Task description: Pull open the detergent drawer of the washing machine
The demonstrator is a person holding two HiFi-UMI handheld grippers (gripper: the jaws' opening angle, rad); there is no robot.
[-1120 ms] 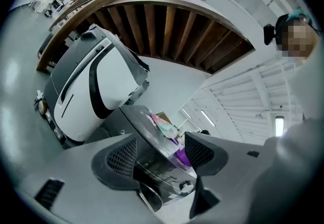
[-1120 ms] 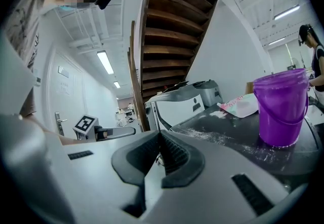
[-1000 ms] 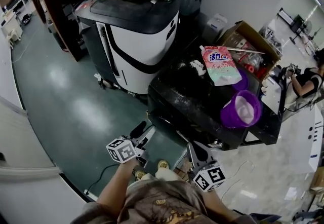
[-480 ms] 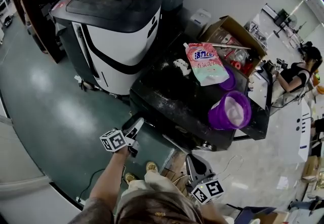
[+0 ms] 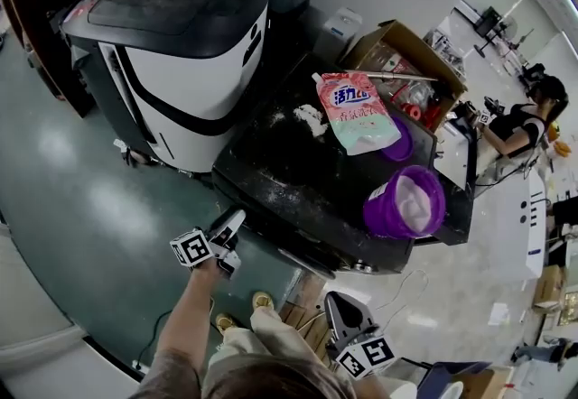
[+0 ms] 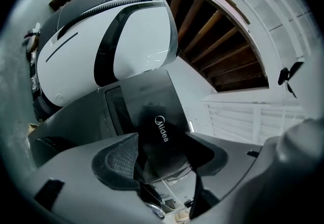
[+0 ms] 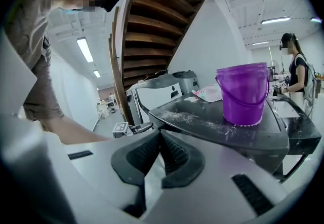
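The black washing machine stands in the middle of the head view, its top dusted with white powder. My left gripper is at its front left corner, close to the front face. In the left gripper view that gripper is open, and a glossy black Midea front panel shows in the gap just ahead of the fingers. I cannot tell whether they touch it. My right gripper hangs lower, in front of the machine and apart from it. In its own view the right gripper is shut on nothing.
On the machine's top stand a purple bucket and a pink detergent bag. A white-and-black machine stands to the left and an open cardboard box behind. A person sits at the far right. Green floor lies on the left.
My left gripper has moved in toward the machine's front left corner. The right gripper has dropped lower and nearer to me. The head view has shifted, so everything sits further left.
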